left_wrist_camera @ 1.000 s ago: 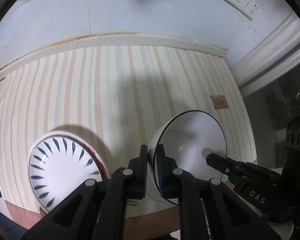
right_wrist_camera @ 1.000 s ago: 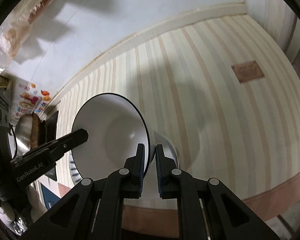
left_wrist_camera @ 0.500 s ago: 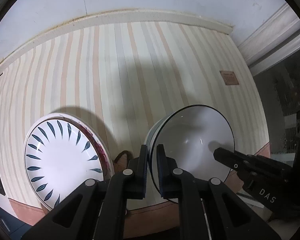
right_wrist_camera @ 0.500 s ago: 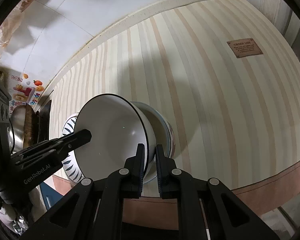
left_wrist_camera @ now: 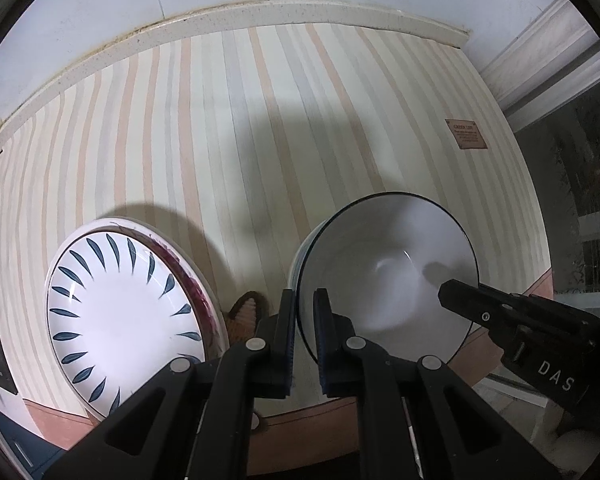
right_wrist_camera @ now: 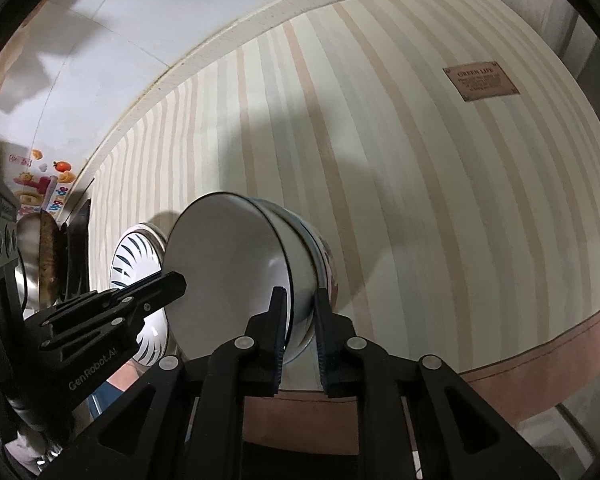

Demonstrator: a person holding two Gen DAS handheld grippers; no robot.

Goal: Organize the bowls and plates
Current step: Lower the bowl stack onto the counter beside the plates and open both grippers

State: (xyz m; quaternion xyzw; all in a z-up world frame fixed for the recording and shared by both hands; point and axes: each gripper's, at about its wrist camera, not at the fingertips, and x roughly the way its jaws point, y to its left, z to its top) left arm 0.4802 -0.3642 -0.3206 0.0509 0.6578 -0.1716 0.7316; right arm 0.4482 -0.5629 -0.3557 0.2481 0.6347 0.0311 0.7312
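1. White bowl (left_wrist_camera: 388,280), dark-rimmed, sits nested in a second bowl (right_wrist_camera: 320,248) on the striped cloth; only the lower bowl's outer wall shows below and behind it.
2. Left tool (left_wrist_camera: 303,332): clenched on the white bowl's rim, one finger inside the bowl, one outside. Rim passes straight through the narrow gap.
3. Right tool (right_wrist_camera: 300,328): jaws opening, straddling the opposite rim of the same bowl. Rim and wall are between the fingers; the left pad lies at the rim, a gap shows toward the right pad. No clear pressing seen.
4. In the left wrist view the right tool's finger reaches over the bowl's far side; in the right wrist view the left tool's finger reaches in from the left.
5. Plate (left_wrist_camera: 124,320), white with dark blue leaf marks around the rim, lies left of the bowls, near but apart. It rests on another plate with a dark red edge (left_wrist_camera: 188,276).
6. Small brown patterned object (left_wrist_camera: 246,314) lies between plate stack and bowls; identity unclear.
7. Surface (left_wrist_camera: 260,140): covered by cloth with cream, peach and grey stripes, brown border at the near edge, brown sewn label (right_wrist_camera: 480,82) toward the right.
8. Room: pale wall with a light ledge behind the surface; colourful stickers (right_wrist_camera: 40,188) and a metal pan (right_wrist_camera: 32,264) at far left in the right wrist view.
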